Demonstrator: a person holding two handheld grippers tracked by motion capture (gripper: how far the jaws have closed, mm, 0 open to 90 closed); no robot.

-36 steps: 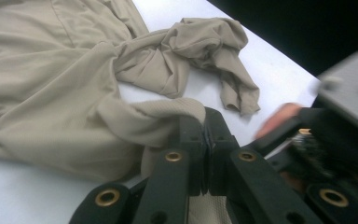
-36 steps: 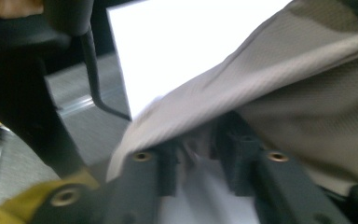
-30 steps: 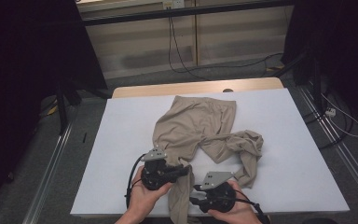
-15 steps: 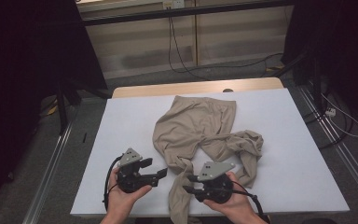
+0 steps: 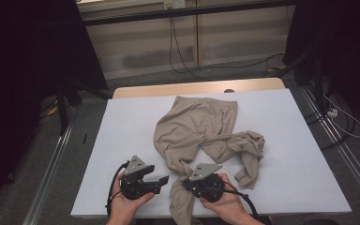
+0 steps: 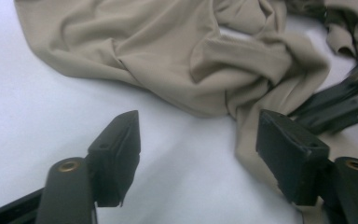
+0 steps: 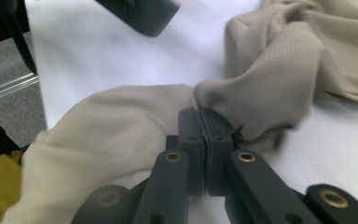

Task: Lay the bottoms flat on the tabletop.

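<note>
Now your right claw is pinched tight on the near leg of the trousers, its jaws having just closed on the cloth. That leg runs from 12 o'clock down to 6 across the white table (hem over the near edge). Your left claw gapes wide and empty, jaws lately narrowing a little; the leg lies at its 3 o'clock, just beside.

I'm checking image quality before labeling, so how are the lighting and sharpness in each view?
High view: white table cover brightly lit, surroundings nearly black, beige trousers sharp. Left gripper view: near jaws soft, the cloth slightly blurred. Right gripper view: fabric weave crisp, the top edge out of focus.
</note>
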